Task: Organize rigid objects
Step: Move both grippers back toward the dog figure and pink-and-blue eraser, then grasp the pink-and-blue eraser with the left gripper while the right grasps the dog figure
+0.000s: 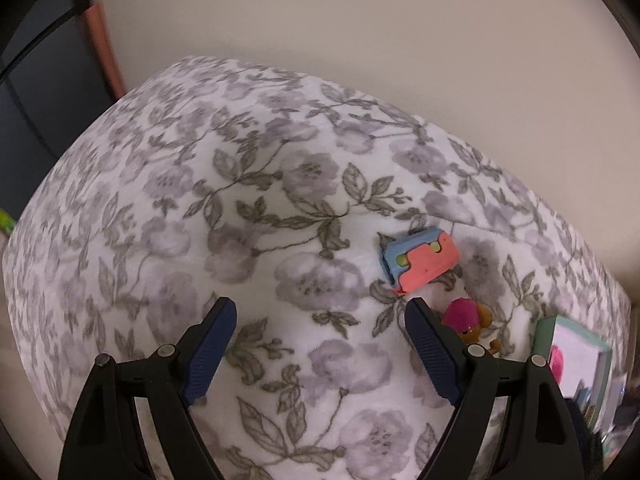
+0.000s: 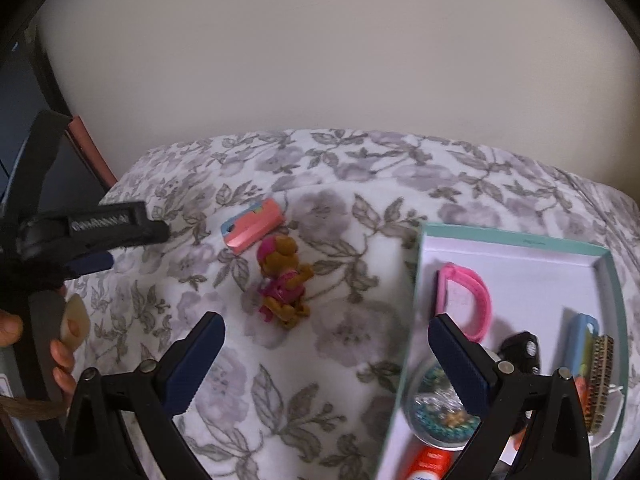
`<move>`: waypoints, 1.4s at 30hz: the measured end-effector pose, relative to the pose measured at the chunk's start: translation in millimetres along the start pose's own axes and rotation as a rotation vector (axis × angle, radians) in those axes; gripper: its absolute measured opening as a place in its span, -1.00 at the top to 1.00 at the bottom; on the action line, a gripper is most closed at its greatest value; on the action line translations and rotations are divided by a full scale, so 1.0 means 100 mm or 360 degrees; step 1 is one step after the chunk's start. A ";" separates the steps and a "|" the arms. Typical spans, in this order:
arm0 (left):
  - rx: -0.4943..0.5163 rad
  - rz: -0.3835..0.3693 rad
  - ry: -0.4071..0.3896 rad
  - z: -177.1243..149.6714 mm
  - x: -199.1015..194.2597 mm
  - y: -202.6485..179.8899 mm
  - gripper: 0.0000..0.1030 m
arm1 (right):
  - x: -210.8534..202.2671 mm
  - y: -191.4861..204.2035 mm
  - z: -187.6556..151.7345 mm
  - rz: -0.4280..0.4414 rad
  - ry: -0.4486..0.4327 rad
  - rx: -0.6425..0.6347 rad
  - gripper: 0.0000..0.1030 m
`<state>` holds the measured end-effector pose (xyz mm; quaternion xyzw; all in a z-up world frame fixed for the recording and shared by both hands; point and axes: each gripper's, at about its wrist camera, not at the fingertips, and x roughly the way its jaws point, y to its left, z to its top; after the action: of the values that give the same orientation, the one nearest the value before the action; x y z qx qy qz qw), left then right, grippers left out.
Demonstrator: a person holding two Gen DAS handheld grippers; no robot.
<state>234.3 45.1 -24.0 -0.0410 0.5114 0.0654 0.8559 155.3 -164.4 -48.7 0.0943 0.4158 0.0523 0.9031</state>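
A pink and blue block (image 1: 420,262) lies on the floral bedspread (image 1: 240,208), ahead and right of my open, empty left gripper (image 1: 320,344). A brown and pink toy figure (image 1: 468,322) lies just behind the left gripper's right finger. In the right wrist view the block (image 2: 254,228) and the figure (image 2: 282,280) lie ahead of my open, empty right gripper (image 2: 324,356). A teal-rimmed white box (image 2: 520,248) sits at the right, holding a pink handle-shaped piece (image 2: 466,300) and several other items. The left gripper (image 2: 104,240) shows at the left edge.
The box's corner (image 1: 576,356) shows at the right of the left wrist view. A beige wall (image 2: 320,60) stands behind the bed. Dark furniture (image 1: 36,92) stands left of the bed. A hand (image 2: 60,356) holds the left gripper's handle.
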 end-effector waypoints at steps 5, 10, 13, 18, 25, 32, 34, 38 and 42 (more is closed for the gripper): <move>0.0181 -0.0042 -0.0097 0.14 0.03 -0.10 -0.68 | 0.15 0.12 0.11 0.0033 0.0003 -0.0006 -1.00; 0.0318 -0.0132 -0.0069 0.28 0.24 -0.23 -0.68 | 0.41 0.27 0.20 -0.0024 0.0045 -0.0081 -1.00; 0.0369 -0.0195 -0.0063 0.34 0.37 -0.31 -0.68 | 0.58 0.30 0.21 -0.0038 0.0093 -0.0092 -1.00; 0.0474 -0.0244 -0.0053 0.39 0.58 -0.50 -0.68 | 0.85 0.32 0.22 -0.0062 0.0157 -0.0096 -0.96; 0.0530 -0.0231 -0.0040 0.45 0.85 -0.61 -0.68 | 1.02 0.32 0.25 -0.0108 0.0183 -0.0107 -0.77; 0.0590 -0.0278 -0.0061 0.48 0.92 -0.72 -0.68 | 1.09 0.31 0.27 -0.0135 0.0207 -0.0125 -0.61; 0.0630 -0.0276 -0.0068 0.47 0.93 -0.79 -0.68 | 1.11 0.30 0.27 -0.0134 0.0214 -0.0117 -0.60; 0.0663 -0.0262 -0.0052 0.46 0.98 -0.87 -0.68 | 1.11 0.33 0.27 -0.0140 0.0218 -0.0144 -0.50; 0.0666 -0.0238 -0.0031 0.45 1.05 -0.90 -0.60 | 1.14 0.36 0.26 -0.0148 0.0225 -0.0161 -0.48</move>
<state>336.1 -30.5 -95.0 0.1001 0.5011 -0.1055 0.8531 249.0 -113.0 -109.1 0.0251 0.4791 0.0377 0.8766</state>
